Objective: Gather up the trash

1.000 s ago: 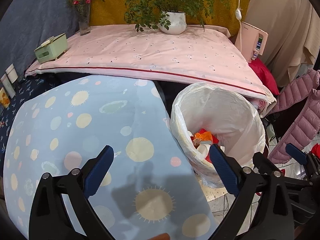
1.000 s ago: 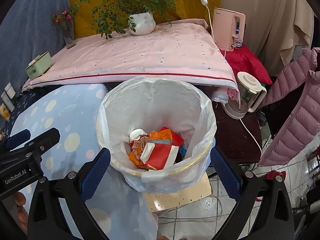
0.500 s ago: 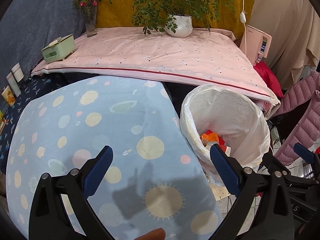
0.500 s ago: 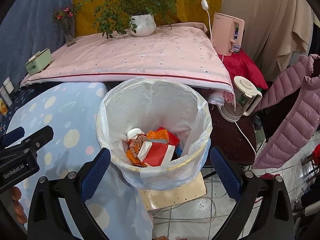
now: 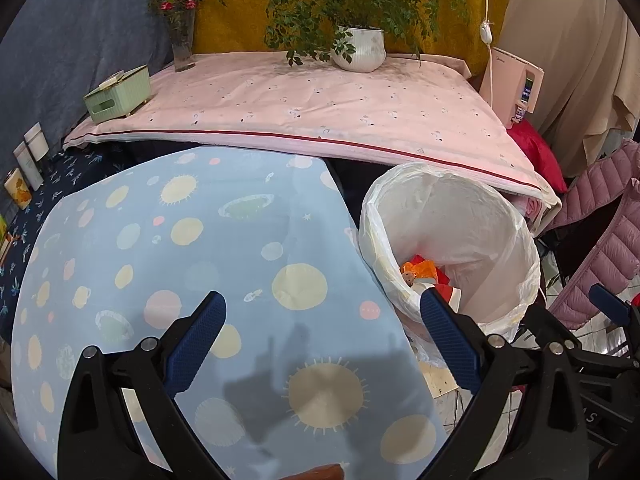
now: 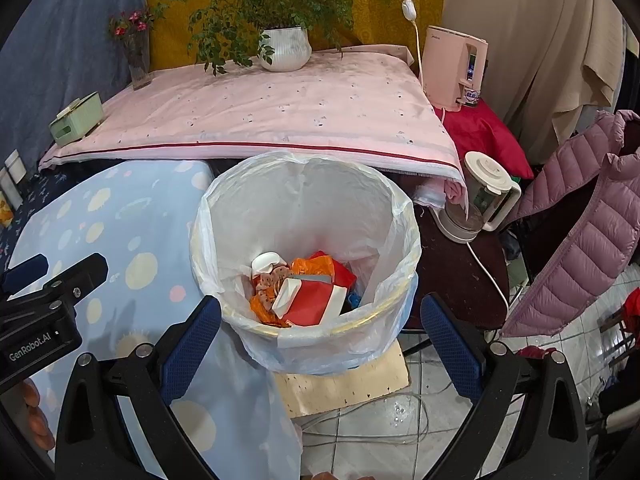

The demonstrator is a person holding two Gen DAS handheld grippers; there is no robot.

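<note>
A bin lined with a white plastic bag [image 6: 404,216] stands beside the table; it also shows at the right of the left wrist view [image 5: 516,240]. Red, orange and white trash [image 6: 308,292] lies at its bottom, partly seen in the left wrist view [image 5: 424,274]. My right gripper [image 6: 320,320] is open and empty above the bin's near rim. My left gripper [image 5: 320,322] is open and empty above the blue dotted tablecloth [image 5: 168,240], left of the bin. The left gripper's body shows at the left of the right wrist view [image 6: 48,304].
A pink-covered table [image 5: 320,108] behind holds a potted plant [image 5: 358,52], a flower vase [image 5: 182,40] and a green tissue box [image 5: 118,94]. A pink appliance [image 6: 456,68], a kettle [image 6: 480,196], a pink down jacket [image 6: 580,240] and floor cables [image 6: 380,420] are at right.
Both grippers have drawn back and up a little, so the bin and table look smaller. Both stay open and empty. The trash in the bin has not moved.
</note>
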